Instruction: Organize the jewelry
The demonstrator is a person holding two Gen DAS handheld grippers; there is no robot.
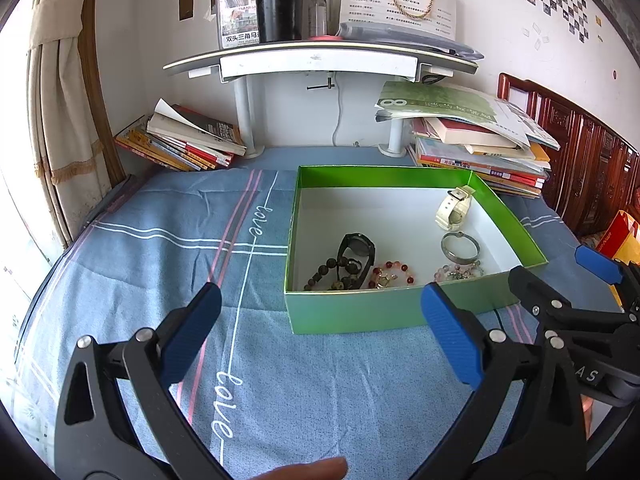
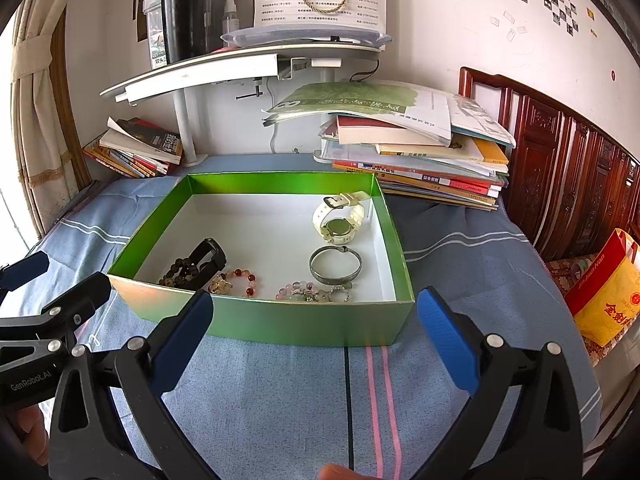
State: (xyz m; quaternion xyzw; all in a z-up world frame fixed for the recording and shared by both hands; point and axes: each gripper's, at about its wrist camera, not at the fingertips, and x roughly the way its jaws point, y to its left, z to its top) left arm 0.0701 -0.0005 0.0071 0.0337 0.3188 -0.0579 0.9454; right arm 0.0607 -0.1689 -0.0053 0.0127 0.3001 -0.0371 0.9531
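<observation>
A green box (image 1: 352, 310) (image 2: 280, 322) with a white inside sits on the blue bedsheet. In it lie a white watch (image 1: 454, 208) (image 2: 338, 220), a black watch (image 1: 357, 250) (image 2: 208, 256), a silver bangle (image 1: 460, 246) (image 2: 335, 264), a dark bead bracelet (image 1: 334, 272) (image 2: 180, 274), a red bead bracelet (image 1: 392, 274) (image 2: 240, 280) and a pink bead bracelet (image 1: 460, 271) (image 2: 308, 292). My left gripper (image 1: 320, 332) is open and empty, in front of the box's near left. My right gripper (image 2: 314, 334) is open and empty, before the near wall.
Stacks of books (image 1: 180, 140) (image 2: 416, 156) flank a white stand (image 1: 320, 60) at the back wall. A dark wooden headboard (image 2: 560, 184) runs along the right. A red and yellow bag (image 2: 608, 300) lies at the right edge. A curtain (image 1: 60, 100) hangs left.
</observation>
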